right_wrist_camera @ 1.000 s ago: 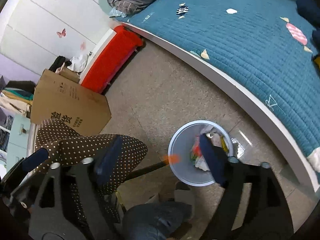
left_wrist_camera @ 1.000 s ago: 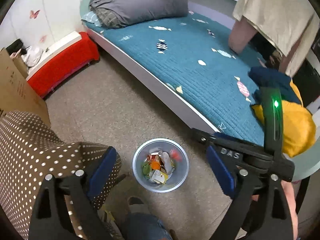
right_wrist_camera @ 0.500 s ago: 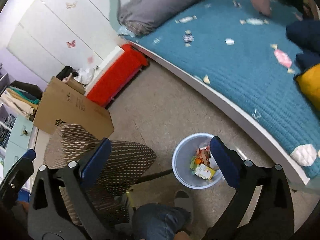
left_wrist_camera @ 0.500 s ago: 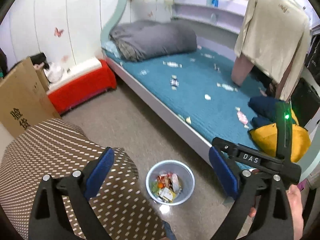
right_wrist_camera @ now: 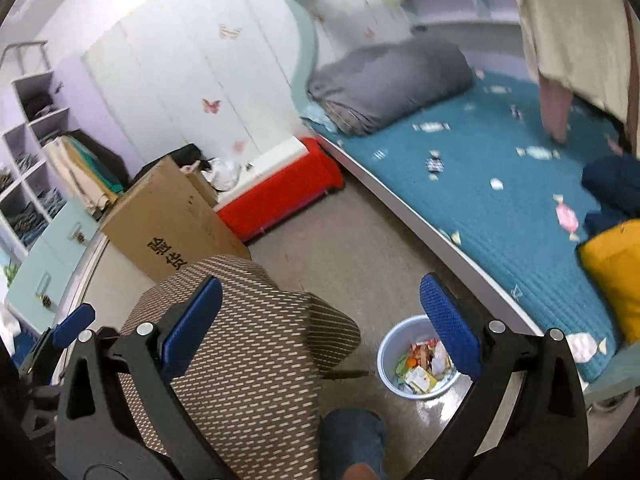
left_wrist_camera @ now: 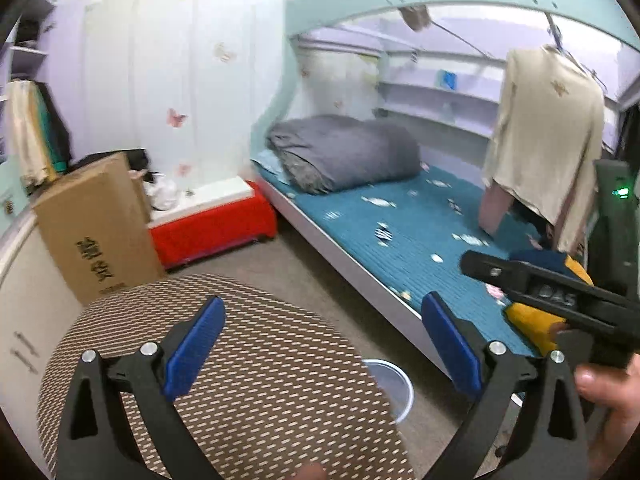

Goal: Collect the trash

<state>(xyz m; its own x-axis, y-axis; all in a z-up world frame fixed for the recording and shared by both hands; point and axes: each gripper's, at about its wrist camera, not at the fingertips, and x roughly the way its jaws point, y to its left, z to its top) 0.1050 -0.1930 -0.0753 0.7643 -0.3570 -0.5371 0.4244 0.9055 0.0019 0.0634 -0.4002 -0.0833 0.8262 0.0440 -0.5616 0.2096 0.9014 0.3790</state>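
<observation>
A pale blue trash bin (right_wrist_camera: pixel 390 354) stands on the floor beside the bed, holding several colourful wrappers (right_wrist_camera: pixel 420 366). In the left wrist view only part of the bin's rim (left_wrist_camera: pixel 394 380) shows behind the dotted seat. My right gripper (right_wrist_camera: pixel 320 320) is open and empty, held high above the floor, its right finger over the bin's edge. My left gripper (left_wrist_camera: pixel 322 340) is open and empty, above the dotted seat. The right gripper's body (left_wrist_camera: pixel 560 300) shows in the left wrist view at right, held by a hand.
A brown dotted seat (right_wrist_camera: pixel 248 344) is below both grippers. A cardboard box (right_wrist_camera: pixel 168 220) and a red storage box (right_wrist_camera: pixel 280 192) stand by the wall. The bed (right_wrist_camera: pixel 500 184) with blue cover, grey duvet (right_wrist_camera: pixel 392 80) and yellow cushion (right_wrist_camera: pixel 612 272) runs along the right. A knee (right_wrist_camera: pixel 352 436) is at the bottom.
Both grippers have risen and tilted up; the views now take in the walls and bed frame. The bin has dropped lower in view and is mostly hidden behind the seat in the left view.
</observation>
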